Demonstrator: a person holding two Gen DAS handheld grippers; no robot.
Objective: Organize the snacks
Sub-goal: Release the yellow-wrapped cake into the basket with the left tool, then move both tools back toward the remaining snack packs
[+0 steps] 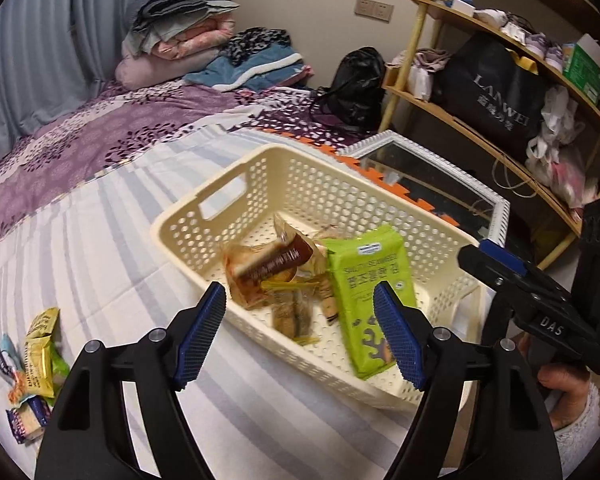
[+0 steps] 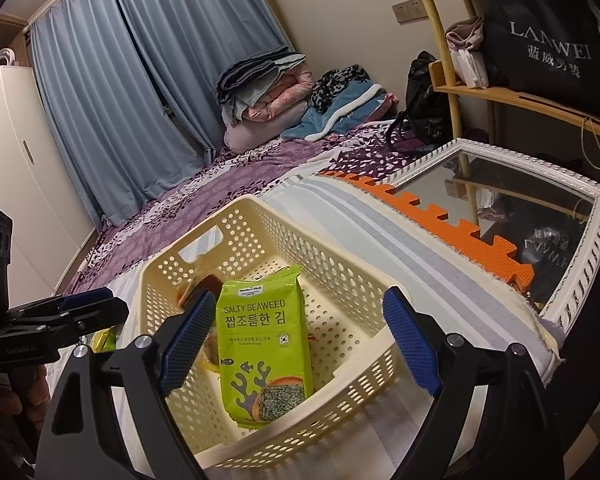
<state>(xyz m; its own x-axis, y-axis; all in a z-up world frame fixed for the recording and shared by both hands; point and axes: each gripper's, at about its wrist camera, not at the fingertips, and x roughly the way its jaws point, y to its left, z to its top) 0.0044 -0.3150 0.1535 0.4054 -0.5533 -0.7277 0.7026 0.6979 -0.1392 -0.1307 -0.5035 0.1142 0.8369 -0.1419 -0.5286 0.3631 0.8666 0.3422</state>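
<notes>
Left gripper (image 1: 300, 332), jaws spread wide and grasping nothing, hangs above the near wall of a cream perforated basket (image 1: 260, 184); its blue ribbed pads (image 1: 202, 332) frame the basket's contents without touching them. Right gripper (image 2: 296, 344), likewise spread wide and empty, points into the same basket (image 2: 340, 280) from the other side, and appears at the right edge of the left wrist view (image 1: 512, 276), held in a hand (image 1: 564, 384) with a pale fleecy sleeve. Inside the basket a green packet of salty seaweed (image 1: 364, 288) (image 2: 260, 344) stands tilted, leaning toward one side wall. Beside it lies a brown-and-clear wrapped snack (image 1: 268, 268), and under that several smaller yellow and clear wrapped pieces (image 1: 292, 312) rest on the perforated floor; whether the seaweed packet touches them cannot be told. Well apart from the basket, at the lower left of the left wrist view, a small heap of loose snack packets (image 1: 36, 364) in yellow, green and blue lies on the striped bedsheet (image 1: 100, 260), which also bears the basket. Further out: a purple patterned bedspread (image 1: 100, 136), folded bedding (image 1: 180, 40) stacked against blue curtains (image 2: 100, 100), a white-framed mirror (image 2: 580, 248) lying flat just beside an orange foam mat (image 2: 440, 216), and wooden shelves (image 1: 480, 136) bearing a black bag (image 1: 496, 92).
</notes>
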